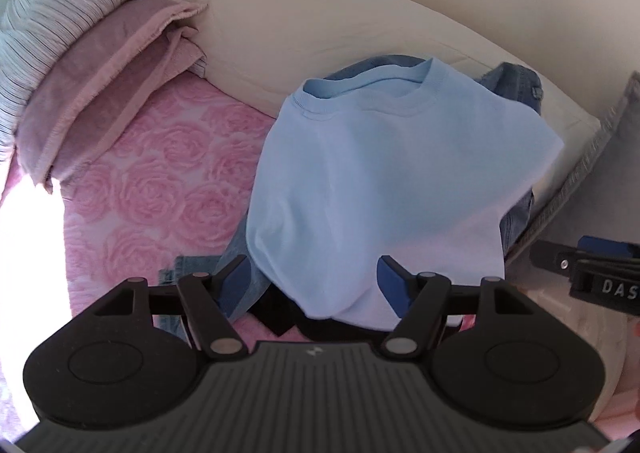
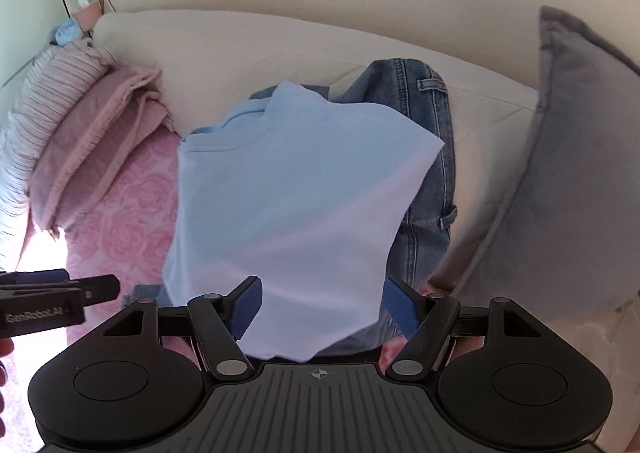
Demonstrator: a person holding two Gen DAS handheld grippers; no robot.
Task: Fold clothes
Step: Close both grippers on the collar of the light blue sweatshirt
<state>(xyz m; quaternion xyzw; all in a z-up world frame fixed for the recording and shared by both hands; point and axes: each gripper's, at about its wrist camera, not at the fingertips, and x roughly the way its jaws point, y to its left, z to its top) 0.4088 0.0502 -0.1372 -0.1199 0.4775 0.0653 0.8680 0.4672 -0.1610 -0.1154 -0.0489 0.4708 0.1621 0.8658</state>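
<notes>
a striped pillow point(image 1: 52, 17) and pink towel point(image 1: 100, 93) lie far left on the rose blanket point(image 1: 160, 173), then the left gripper point(image 1: 312, 281) and right gripper point(image 2: 320, 303), both spread wide, flank the folded light-blue shirt point(image 1: 380, 181) on jeans point(image 2: 432, 157), with a grey cushion point(image 2: 560, 173) at right.

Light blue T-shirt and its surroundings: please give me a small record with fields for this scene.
garment: light blue T-shirt, folded, collar toward the far side
underneath: blue jeans, showing at the shirt's edges
surface: pink rose-pattern bedspread
left side: folded mauve towel under a striped cloth
right side: grey cushion
left tongs: open, at the shirt's near hem
right tongs: open, at the near hem
</notes>
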